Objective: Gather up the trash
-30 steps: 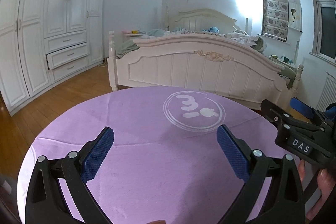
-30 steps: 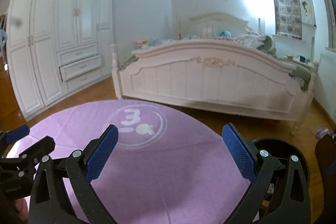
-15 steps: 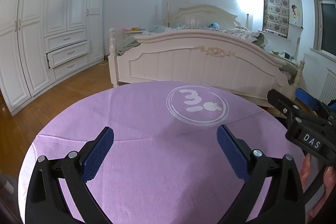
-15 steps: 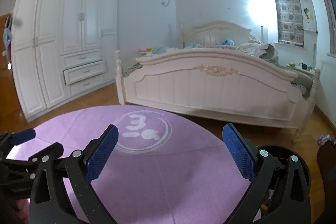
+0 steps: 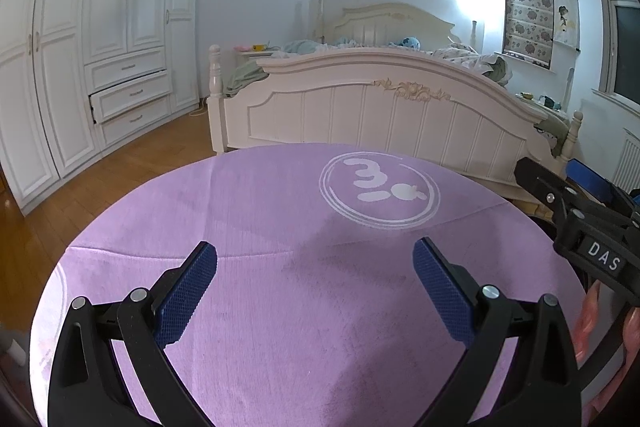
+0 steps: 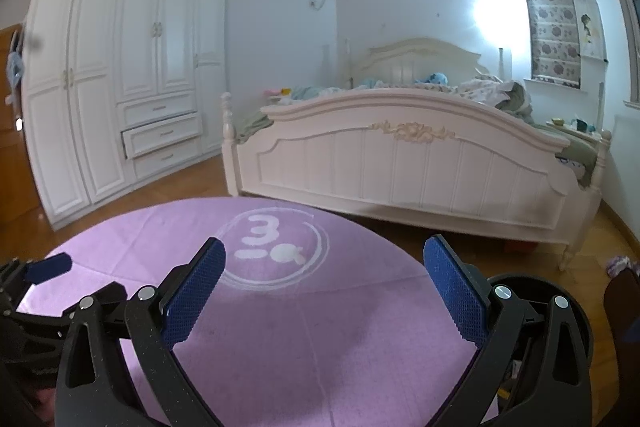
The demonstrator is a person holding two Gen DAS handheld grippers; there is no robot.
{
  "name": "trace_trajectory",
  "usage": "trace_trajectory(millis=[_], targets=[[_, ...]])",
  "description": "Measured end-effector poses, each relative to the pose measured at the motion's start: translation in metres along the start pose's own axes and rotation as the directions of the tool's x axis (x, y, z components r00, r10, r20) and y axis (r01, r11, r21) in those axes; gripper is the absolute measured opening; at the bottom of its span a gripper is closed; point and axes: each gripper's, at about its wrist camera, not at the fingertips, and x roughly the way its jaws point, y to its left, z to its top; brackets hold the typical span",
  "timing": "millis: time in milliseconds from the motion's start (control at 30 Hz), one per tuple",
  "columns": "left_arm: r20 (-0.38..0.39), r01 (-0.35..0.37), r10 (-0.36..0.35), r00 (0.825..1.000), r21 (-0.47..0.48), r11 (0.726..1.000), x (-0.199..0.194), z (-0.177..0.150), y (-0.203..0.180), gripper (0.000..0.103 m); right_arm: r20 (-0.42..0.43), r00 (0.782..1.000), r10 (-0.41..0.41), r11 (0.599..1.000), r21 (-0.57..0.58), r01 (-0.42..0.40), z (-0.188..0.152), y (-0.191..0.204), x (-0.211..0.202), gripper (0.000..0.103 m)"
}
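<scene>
My left gripper (image 5: 316, 283) is open and empty above a round table with a purple cloth (image 5: 280, 227) that bears a white logo (image 5: 378, 193). My right gripper (image 6: 324, 287) is open and empty above the same purple cloth (image 6: 304, 347), near its right edge. A black trash bin (image 6: 560, 291) stands on the floor right of the table, partly hidden behind my right finger. No trash shows on the cloth. The right gripper shows at the right edge of the left wrist view (image 5: 580, 211); the left gripper shows at the left edge of the right wrist view (image 6: 36, 279).
A cream bed (image 5: 392, 107) with rumpled bedding stands behind the table. White wardrobes (image 5: 100, 47) with a part-open drawer (image 5: 132, 95) line the left wall. Wooden floor (image 6: 612, 239) surrounds the table. A small purple item (image 6: 618, 263) lies on the floor at the right.
Both wrist views have tilted upward: the table and bed sit lower in frame and more ceiling shows. Both grippers stay open and empty.
</scene>
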Motion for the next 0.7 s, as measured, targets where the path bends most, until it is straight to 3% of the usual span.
trace_trajectory(millis=[700], targets=[[-0.001, 0.010, -0.010, 1.000, 0.004, 1.000, -0.0018, -0.0003, 0.0034, 0.098, -0.004, 1.000, 0.005, 1.000, 0.004, -0.005, 0.0001, -0.0028, 0.0026, 0.098]])
